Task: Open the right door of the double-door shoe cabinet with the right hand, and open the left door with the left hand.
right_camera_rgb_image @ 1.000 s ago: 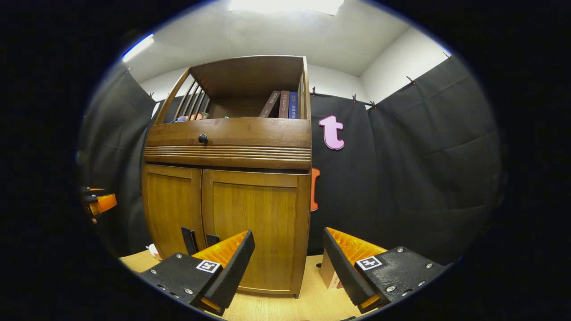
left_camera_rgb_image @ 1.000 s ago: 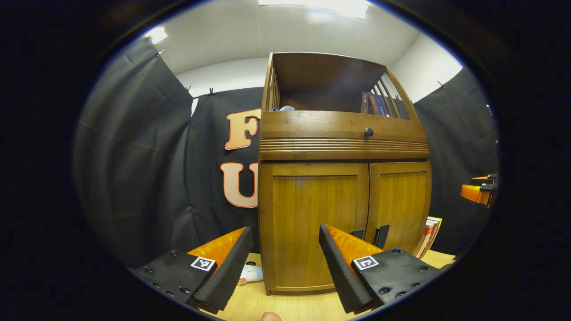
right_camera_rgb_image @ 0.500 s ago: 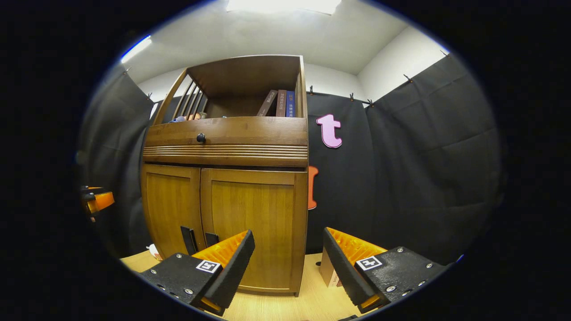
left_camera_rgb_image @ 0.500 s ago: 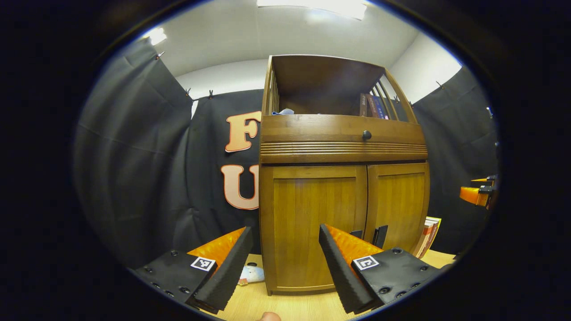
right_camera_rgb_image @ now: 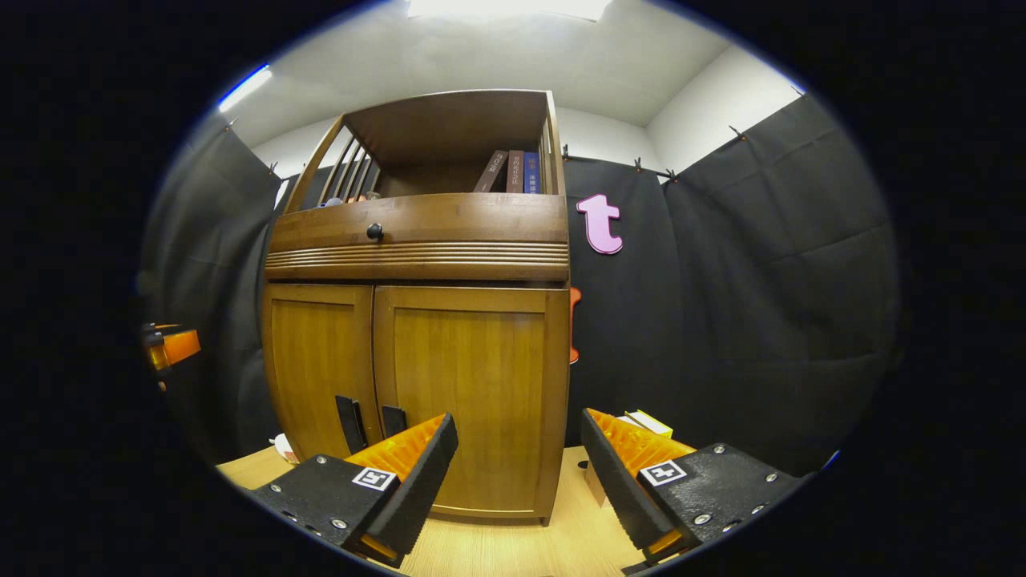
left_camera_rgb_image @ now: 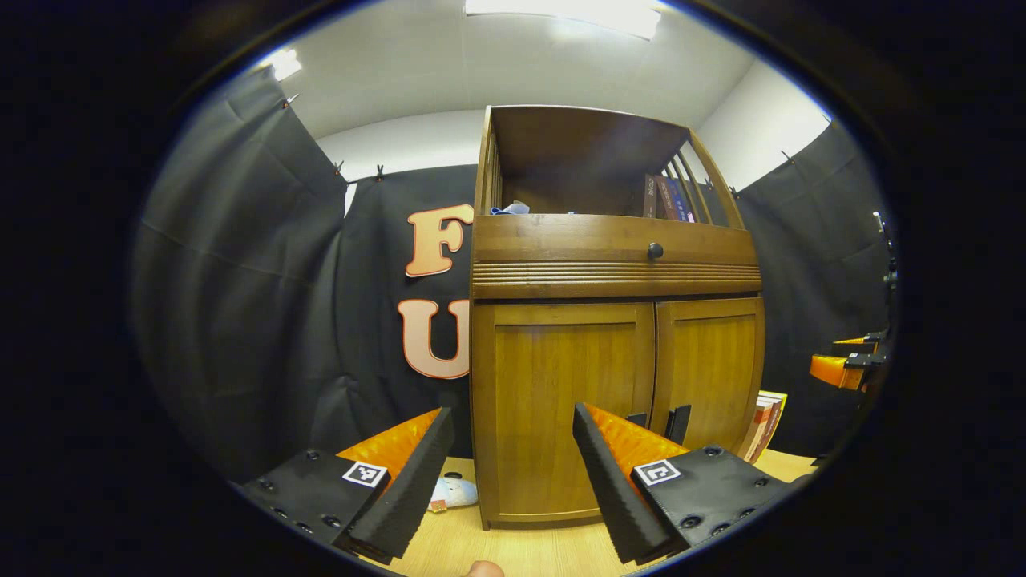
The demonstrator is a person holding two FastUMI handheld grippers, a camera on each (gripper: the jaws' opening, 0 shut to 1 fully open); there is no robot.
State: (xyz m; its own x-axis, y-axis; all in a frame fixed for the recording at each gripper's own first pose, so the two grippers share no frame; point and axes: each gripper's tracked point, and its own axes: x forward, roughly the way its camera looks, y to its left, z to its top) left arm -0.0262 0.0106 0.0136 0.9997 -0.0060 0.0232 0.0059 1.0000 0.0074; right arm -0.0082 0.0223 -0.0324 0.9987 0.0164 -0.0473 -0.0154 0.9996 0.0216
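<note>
The brown wooden shoe cabinet stands ahead with both doors shut. In the left gripper view its left door is just beyond my open left gripper, and the right door carries a black handle. In the right gripper view the right door stands behind my open right gripper. The two black handles sit low at the seam, left of that gripper's left finger. Neither gripper touches the cabinet. Each gripper appears small at the other view's edge.
Books stand on the open top shelf above a drawer with a black knob. More books lean beside the cabinet's right side. A small white toy lies by its left foot, and a small box is on the wooden surface.
The cabinet has slid slightly down in the left gripper view, and up and to the right in the right gripper view, where the handles show more. Both grippers stay open, doors shut.
</note>
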